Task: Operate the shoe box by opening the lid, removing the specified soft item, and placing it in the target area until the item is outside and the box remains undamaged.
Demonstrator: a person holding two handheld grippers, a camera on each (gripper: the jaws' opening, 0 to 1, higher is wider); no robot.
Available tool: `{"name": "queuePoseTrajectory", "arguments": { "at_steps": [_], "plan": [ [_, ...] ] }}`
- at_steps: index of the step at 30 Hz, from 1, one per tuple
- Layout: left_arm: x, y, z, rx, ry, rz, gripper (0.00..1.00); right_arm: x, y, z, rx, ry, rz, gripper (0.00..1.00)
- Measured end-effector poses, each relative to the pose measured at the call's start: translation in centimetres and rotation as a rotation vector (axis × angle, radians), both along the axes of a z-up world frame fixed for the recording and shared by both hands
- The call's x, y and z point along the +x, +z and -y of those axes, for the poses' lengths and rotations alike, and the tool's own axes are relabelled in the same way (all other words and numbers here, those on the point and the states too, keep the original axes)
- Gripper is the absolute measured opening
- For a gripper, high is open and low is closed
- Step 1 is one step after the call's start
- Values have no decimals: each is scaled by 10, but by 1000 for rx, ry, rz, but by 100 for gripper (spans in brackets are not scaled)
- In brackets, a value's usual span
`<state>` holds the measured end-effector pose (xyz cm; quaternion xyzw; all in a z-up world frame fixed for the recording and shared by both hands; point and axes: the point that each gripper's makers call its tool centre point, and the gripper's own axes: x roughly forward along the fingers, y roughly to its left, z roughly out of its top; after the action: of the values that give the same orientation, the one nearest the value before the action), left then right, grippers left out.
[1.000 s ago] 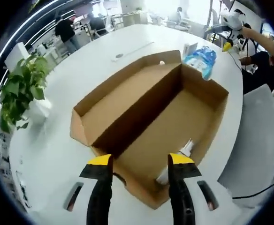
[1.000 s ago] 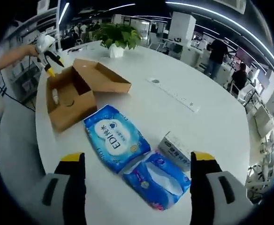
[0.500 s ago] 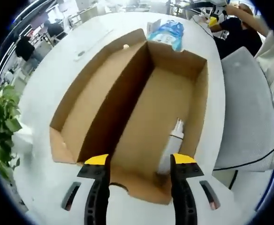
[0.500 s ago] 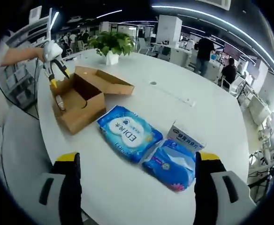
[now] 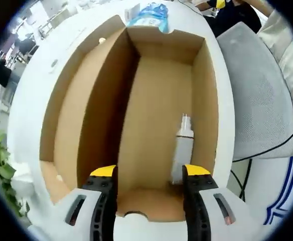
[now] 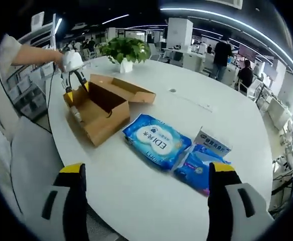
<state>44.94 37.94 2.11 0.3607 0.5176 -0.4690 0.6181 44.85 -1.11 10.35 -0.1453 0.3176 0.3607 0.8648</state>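
the shoe box (image 5: 151, 125) is the reference point. it lies open on the white table (image 6: 151, 201), with its lid (image 5: 71, 105) folded flat to one side and still joined along the long edge.

left gripper (image 5: 147, 175): it hangs directly above the near end of the shoe box, looking down into it. the jaws stand apart with nothing between them. in the right gripper view the same tool (image 6: 75, 80) is at the far end of the box, tips pointing down at the rim.

inside the shoe box: a small white bottle (image 5: 182, 153) lies along the right-hand wall, cap toward the far end. its base sits just ahead of the left gripper's right jaw tip; contact cannot be confirmed.

beyond the far end of the shoe box, in the left gripper view, a blue soft pack (image 5: 149, 14) lies on the table. in the right gripper view the blue wipes pack (image 6: 156, 140) lies just beside the box, a second blue pack (image 6: 199, 168) lies further out, and a small white carton (image 6: 211, 145) touches that second pack.

right gripper (image 6: 145, 175): well apart from the shoe box, jaws spread wide, holding nothing.

a potted plant (image 6: 122, 50) stands on the table behind the shoe box. a grey chair (image 5: 252, 90) stands near the box's right side.
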Motion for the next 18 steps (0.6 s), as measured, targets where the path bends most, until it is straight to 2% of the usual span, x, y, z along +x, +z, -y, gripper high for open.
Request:
{"name": "queuePoseTrajectory", "arguments": {
  "at_steps": [11,18],
  "plan": [
    [-10,-15,16,17,-119,-96,53,-3,0,-2,10,-37,7,96],
    [-21,-24,23,23,-185,-153,54,-5,-3,-14,32,-36,1,96]
  ]
}}
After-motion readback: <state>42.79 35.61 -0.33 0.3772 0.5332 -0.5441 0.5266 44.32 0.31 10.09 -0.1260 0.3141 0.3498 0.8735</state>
